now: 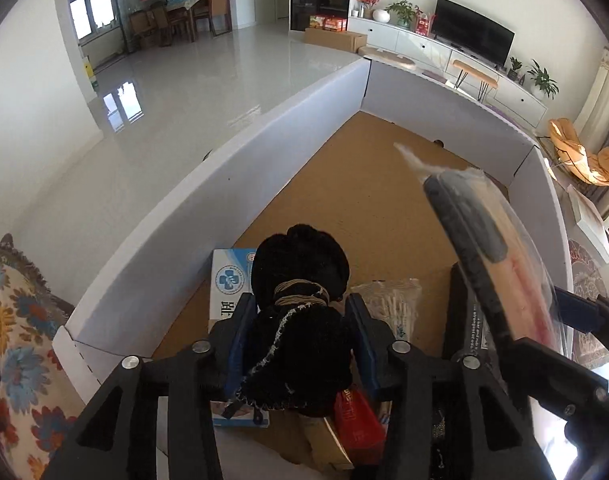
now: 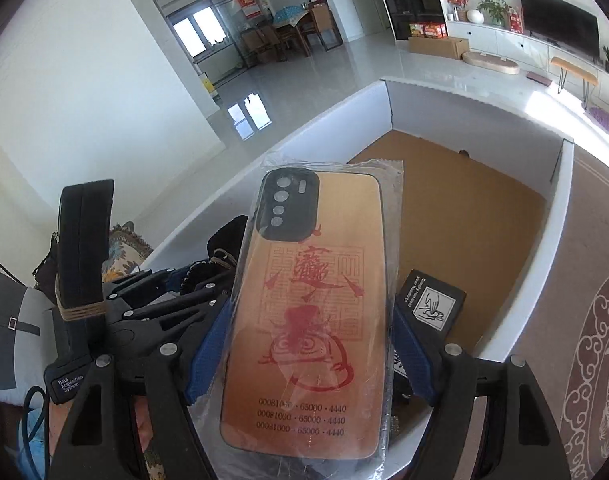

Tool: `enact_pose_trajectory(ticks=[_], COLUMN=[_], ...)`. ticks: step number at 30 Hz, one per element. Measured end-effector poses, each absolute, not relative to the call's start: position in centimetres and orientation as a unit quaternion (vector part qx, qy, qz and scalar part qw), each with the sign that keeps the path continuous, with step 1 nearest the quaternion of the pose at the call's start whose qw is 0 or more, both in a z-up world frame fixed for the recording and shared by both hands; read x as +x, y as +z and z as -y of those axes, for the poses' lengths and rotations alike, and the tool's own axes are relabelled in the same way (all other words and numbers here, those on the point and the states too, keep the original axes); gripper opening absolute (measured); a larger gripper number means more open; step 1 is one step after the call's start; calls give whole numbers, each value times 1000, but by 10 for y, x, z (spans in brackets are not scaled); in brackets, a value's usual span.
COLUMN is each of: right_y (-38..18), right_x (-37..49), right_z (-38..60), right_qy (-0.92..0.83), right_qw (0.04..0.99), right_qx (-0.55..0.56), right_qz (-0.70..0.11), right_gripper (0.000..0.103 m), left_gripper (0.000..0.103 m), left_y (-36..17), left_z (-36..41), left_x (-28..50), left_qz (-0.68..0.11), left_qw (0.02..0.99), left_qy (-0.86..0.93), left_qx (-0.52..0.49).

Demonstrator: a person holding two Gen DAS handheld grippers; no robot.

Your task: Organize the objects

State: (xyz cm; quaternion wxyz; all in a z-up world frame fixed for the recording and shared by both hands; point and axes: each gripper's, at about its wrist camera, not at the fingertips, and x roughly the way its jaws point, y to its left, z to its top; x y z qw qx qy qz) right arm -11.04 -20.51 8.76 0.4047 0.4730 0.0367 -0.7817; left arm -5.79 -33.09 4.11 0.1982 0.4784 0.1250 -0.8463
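My left gripper hangs over the near end of a big white-walled box with a brown floor. A black velvet pouch, tied at the neck with tan string, fills the gap between its blue pads and touches both. My right gripper is shut on an orange phone case with red print, sealed in a clear bag, its pads on the case's long edges. In the left wrist view that phone case shows edge-on at the right, above the box.
On the box floor near me lie a blue-white medicine carton, a bag of cotton swabs, a red packet and a black box. A flowered cushion is at the left and a patterned rug at the right.
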Motion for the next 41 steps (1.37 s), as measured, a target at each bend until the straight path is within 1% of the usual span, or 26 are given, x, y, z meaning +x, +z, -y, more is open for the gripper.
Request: enact_pose_trajectory(ticks=[1,2,3,5,7,9,11,14,17,20,23,29,35,39,41], right_y=[81,77,77,82,88,96,103,111,114,114,114,111,110,109,109], right_x=[-110,-108,-107,-106,-111,-114,-112,-108,-104,-104,-101,-108,-112,-112,-112], right_z=[212,214,211,199,178,161,150,143,146,150,156,163,167,167,164], right_qy=[-777,-776,-778,-786,-800,-811,-820,-827,-829,-825,-823,-822,-823,-823,-825], right_qw=[403,401,400,394,380,368,357,346,341,339,339,335,332,332,332], right_qx=[481,485,483,475,464,454,446,437,432,436,437,442,443,443,442], right_qz=[-43,-42,-35,-20,-19,-25,-38,-70,-98,-118,-130,-128,-129,-126,-119], right_gripper=[77,77,78,91,92,94,99,99,99,99,99,99,99,99,99], left_gripper=[78,88,90,93,96,97,97,97,97,97,97,97,97,97,97], left_y=[41,42,45,50,55,62,69,79,80,79,80,87,89,90,94], left_z=[334,334,333,326,315,302,287,275,271,273,271,277,281,282,276], left_x=[-55,-50,-44,-38,-35,-34,-27,-20,-17,-12,-5,0,2,5,7], left_qz=[-125,-123,-119,-107,-89,-63,-59,-70,-78,-97,-93,-111,-113,-133,-129], left_qw=[203,208,212,216,230,248,243,248,265,262,266,257,263,258,262], left_qy=[-845,-848,-853,-860,-861,-861,-869,-874,-863,-855,-858,-866,-867,-870,-873], left_qx=[478,471,462,450,445,440,426,412,423,437,430,415,409,397,390])
